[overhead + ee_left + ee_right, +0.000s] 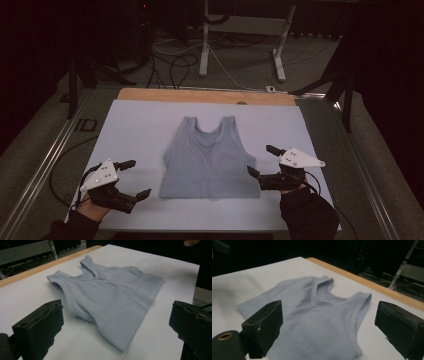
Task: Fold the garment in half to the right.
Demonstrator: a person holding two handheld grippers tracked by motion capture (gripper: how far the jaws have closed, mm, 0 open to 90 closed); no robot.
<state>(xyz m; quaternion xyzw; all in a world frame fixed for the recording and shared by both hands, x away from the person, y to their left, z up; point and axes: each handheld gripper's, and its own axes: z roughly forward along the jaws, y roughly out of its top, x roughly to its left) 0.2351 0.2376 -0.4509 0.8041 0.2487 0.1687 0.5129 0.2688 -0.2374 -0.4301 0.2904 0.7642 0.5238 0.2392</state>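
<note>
A pale blue top (209, 162) lies flat at the frame's centre on a white sheet (145, 130) — straps toward the top edge. The left gripper (134, 179) sits at lower left, the right gripper (261, 160) at lower right — both with jaws spread, apart from the top, 1 on each side.

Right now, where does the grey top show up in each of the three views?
High view: the top lies flat at the middle of the white sheet, between the two grippers.
Left gripper view: the top sits at centre, straps toward the upper left.
Right gripper view: the top sits at centre, straps toward the upper right.
Shared landmark: the wooden table edge beyond the straps.
</note>
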